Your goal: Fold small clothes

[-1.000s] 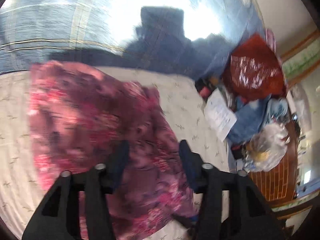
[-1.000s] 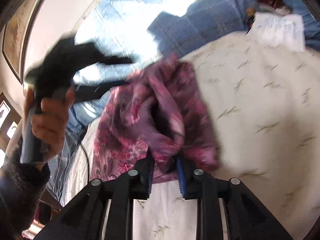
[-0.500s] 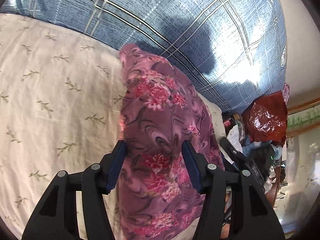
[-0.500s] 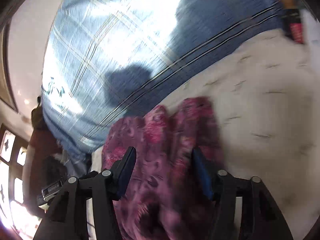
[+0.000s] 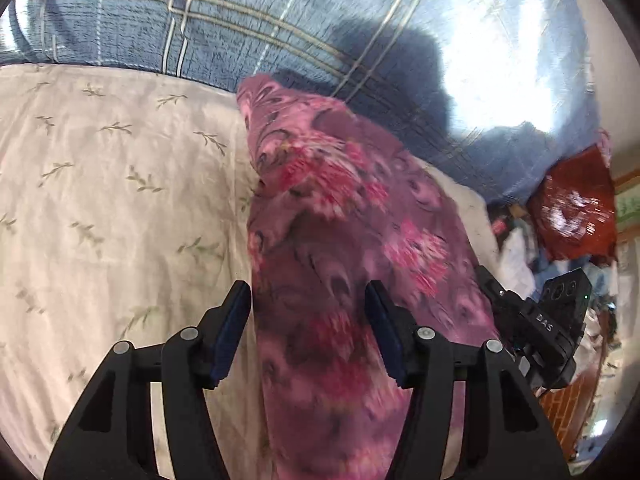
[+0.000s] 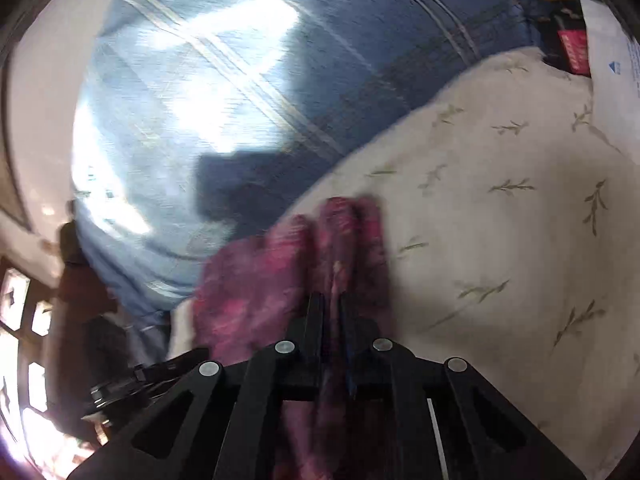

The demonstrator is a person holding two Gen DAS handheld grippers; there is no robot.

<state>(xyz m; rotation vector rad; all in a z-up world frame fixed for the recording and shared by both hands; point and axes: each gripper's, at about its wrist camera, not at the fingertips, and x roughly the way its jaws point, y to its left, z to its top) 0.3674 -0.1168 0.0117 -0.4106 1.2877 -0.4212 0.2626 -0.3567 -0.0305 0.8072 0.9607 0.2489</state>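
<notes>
On the cream bedsheet [image 5: 100,208] with its small leaf print, a purple-and-pink flowered garment [image 5: 344,248] lies in a long, bunched strip running from the near edge toward the blue checked blanket [image 5: 248,20] at the far side. Its far tip touches the blanket's edge.

Half a second ago the right gripper [image 6: 330,320] stood with its jaws spread wide on either side of the cloth; now they are drawn together, nearly touching, with a ridge of the garment [image 6: 304,264] pinched between them. A second ago this same gripper was also clamped on the cloth, so it has let go, shifted along the fabric and taken a fresh hold. The right view is blurred, so exactly which edge or fold it has caught cannot be told.

The left gripper [image 5: 306,336] is as it was half a second ago: fingers [image 5: 230,332] wide apart, straddling the near part of the strip and holding nothing. In its view the right gripper [image 5: 532,320] shows at the right, just beside the garment's right edge.

For the task, the new pinch probably marks the start of the next fold: the cloth is already gathered lengthwise, and one end is now in hand to be carried over. The left gripper looks ready either to pin the near part down or to close on its own corner. The bunched layers may slip or drag unevenly if only the right side lifts.

Clutter at the far right, with a red bag [image 5: 572,208] among it, lies well apart from the work.
</notes>
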